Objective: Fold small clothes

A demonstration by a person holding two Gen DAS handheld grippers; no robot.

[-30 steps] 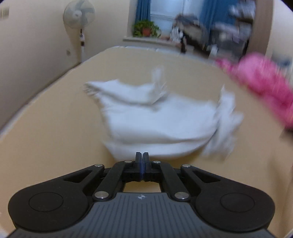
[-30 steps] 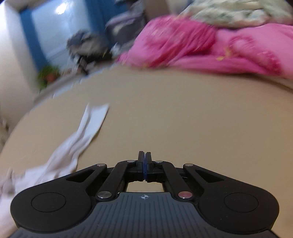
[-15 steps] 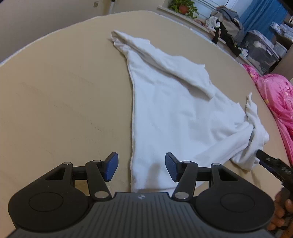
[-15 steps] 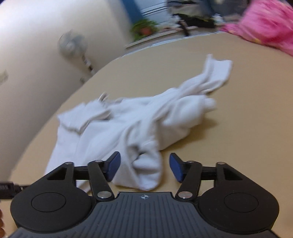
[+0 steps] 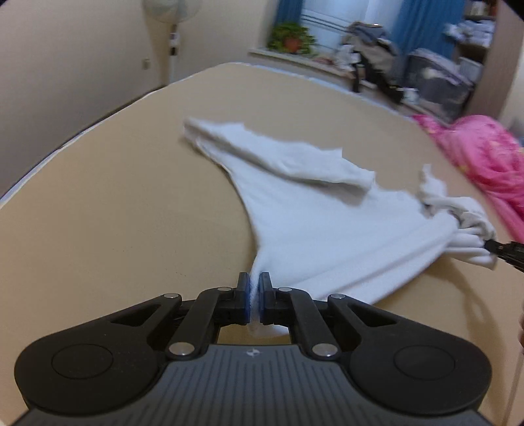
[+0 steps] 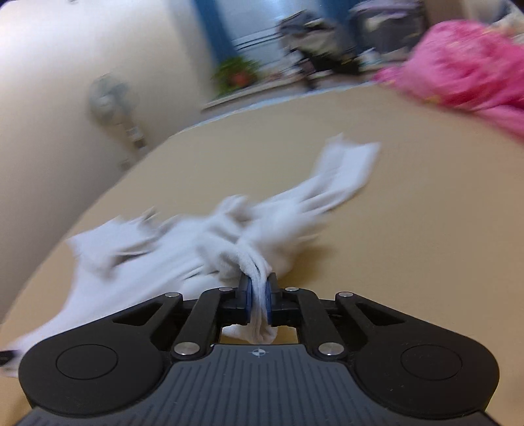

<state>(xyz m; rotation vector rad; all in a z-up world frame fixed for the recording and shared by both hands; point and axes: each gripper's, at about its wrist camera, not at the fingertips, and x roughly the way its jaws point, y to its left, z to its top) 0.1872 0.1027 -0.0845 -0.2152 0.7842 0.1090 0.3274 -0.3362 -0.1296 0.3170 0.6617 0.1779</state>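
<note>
A small white long-sleeved garment (image 5: 321, 222) lies spread on the tan bed surface (image 5: 114, 203). My left gripper (image 5: 254, 288) is shut on its near hem corner. My right gripper (image 6: 258, 288) is shut on a bunched fold of the same garment (image 6: 229, 242); its tip also shows at the right edge of the left wrist view (image 5: 506, 250), clamped on the bunched cloth. One sleeve (image 5: 288, 157) lies folded across the top, and another (image 6: 340, 170) stretches away in the right wrist view. The cloth is stretched between the two grippers.
A pink quilt (image 5: 481, 157) is heaped at the right edge of the bed, also in the right wrist view (image 6: 465, 65). A standing fan (image 5: 170, 19), a potted plant (image 5: 290, 37) and storage clutter (image 5: 435, 78) stand beyond the far edge.
Both grippers were open over the garment half a second ago; both have closed on it. The garment is now pulled taut between them, and the right view is motion-blurred.
</note>
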